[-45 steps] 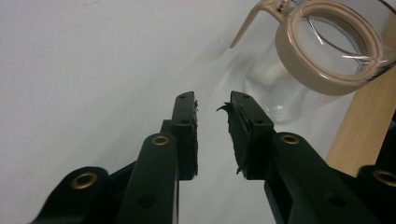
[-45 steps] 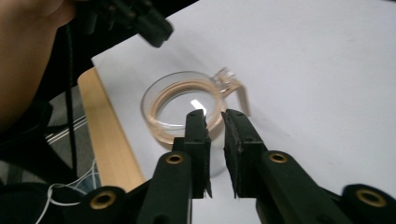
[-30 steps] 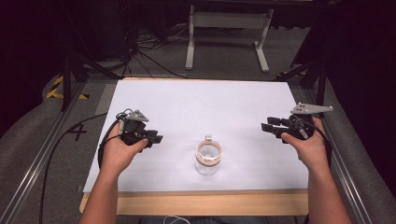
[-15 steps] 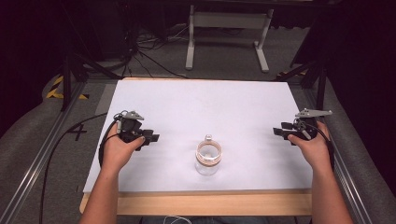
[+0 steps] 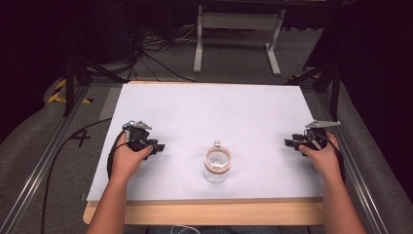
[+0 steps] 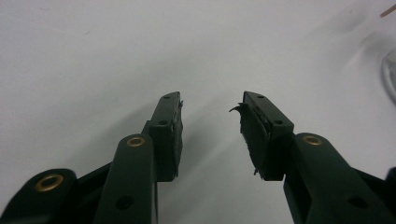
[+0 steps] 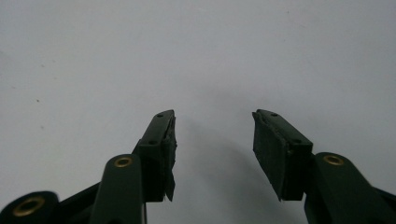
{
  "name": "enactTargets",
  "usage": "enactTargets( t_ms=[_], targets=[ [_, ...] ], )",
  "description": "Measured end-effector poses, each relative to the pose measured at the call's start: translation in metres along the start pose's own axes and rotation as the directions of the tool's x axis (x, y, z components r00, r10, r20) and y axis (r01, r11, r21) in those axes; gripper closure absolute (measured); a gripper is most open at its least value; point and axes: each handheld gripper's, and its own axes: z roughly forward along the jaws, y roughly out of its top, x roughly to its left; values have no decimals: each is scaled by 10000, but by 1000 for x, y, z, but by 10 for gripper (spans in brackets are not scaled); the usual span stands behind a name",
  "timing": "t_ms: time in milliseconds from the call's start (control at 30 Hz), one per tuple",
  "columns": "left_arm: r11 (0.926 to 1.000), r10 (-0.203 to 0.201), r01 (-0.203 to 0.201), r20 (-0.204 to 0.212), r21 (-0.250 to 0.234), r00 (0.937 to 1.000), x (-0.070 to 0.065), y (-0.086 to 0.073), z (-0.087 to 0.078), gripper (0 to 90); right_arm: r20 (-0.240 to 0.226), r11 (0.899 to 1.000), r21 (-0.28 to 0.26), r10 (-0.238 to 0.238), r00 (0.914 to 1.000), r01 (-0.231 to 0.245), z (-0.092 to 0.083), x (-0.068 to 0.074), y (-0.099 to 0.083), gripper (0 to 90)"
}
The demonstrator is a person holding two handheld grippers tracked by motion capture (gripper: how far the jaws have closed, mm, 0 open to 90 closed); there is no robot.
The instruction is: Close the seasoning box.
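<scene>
A clear glass jar point(image 5: 217, 165) with a pale wooden-coloured rim stands upright near the front middle of the white table point(image 5: 209, 112). A small clear knob-like piece sits on its far rim. My left gripper point(image 5: 158, 146) rests low on the table left of the jar, open, with nothing between its jaws point(image 6: 210, 112). The jar's blurred edge point(image 6: 388, 70) appears at the far right of the left gripper view. My right gripper point(image 5: 288, 143) is at the table's right side, pointing inward, open and empty point(image 7: 212, 126). Both are well apart from the jar.
The white sheet lies on a wooden board point(image 5: 204, 214) whose edge shows at the front. Metal rails point(image 5: 39, 170) run along both sides. A white stand point(image 5: 236, 29) and cables point(image 5: 146, 53) lie on the floor beyond the table.
My right gripper has drawn back toward the right front edge and lower. The left gripper has shifted slightly down and toward the front. The jar has not moved.
</scene>
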Motion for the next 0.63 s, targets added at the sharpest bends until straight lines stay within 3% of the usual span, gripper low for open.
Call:
enactTargets(
  t_ms=[133,633],
  targets=[
    [10000,69,-68,137,-57,9999,2,-3,7,579,4,9997,143,-214,9998,214,8,0,-4,498],
    [9998,201,-200,197,-37,9996,-2,-2,9,560,-168,9995,-83,-321,9993,320,8,7,-1,500]
  ],
)
